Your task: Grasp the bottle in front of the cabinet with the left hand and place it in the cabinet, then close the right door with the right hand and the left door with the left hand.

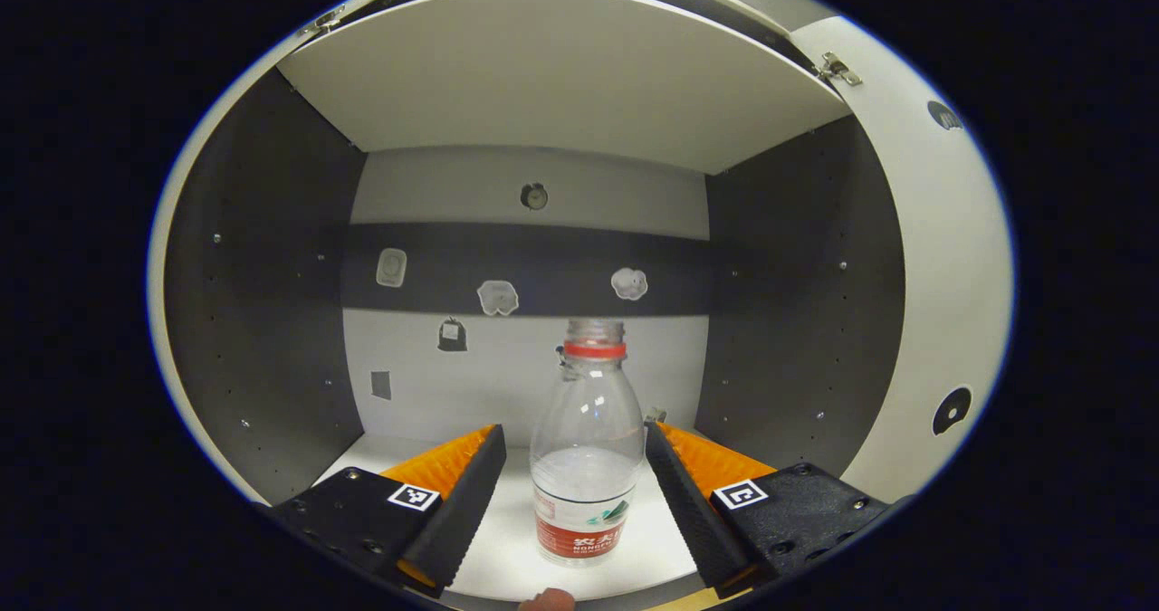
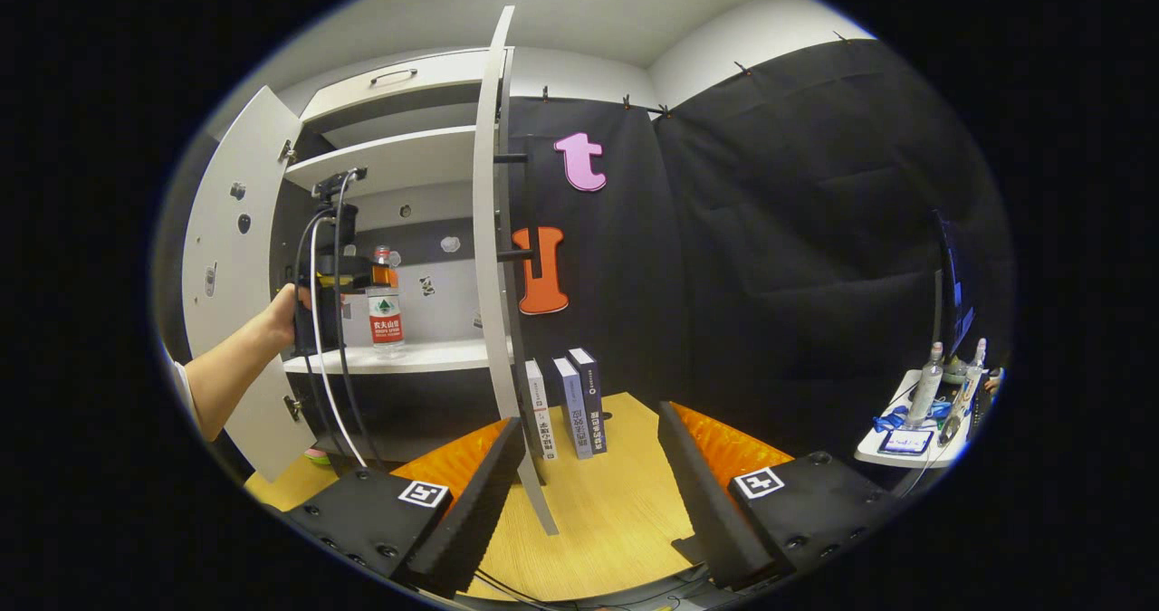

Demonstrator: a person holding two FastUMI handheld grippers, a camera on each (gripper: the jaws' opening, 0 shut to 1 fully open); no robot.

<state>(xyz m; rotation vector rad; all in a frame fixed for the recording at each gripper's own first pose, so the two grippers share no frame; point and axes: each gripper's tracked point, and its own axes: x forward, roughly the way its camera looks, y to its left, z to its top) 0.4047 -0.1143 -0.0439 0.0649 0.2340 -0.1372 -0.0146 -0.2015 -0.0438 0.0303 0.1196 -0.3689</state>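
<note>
Now the left gripper (image 1: 574, 466), jaws spread, flanks the bottle (image 1: 587, 448) on the cabinet shelf (image 1: 507, 557); retreat straight back, avoiding a knock.

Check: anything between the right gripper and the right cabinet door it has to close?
Nothing visible. The right door stands open, edge-on just ahead of the right gripper, with only bare wooden surface between. The books sit beyond, beside the door.
</note>
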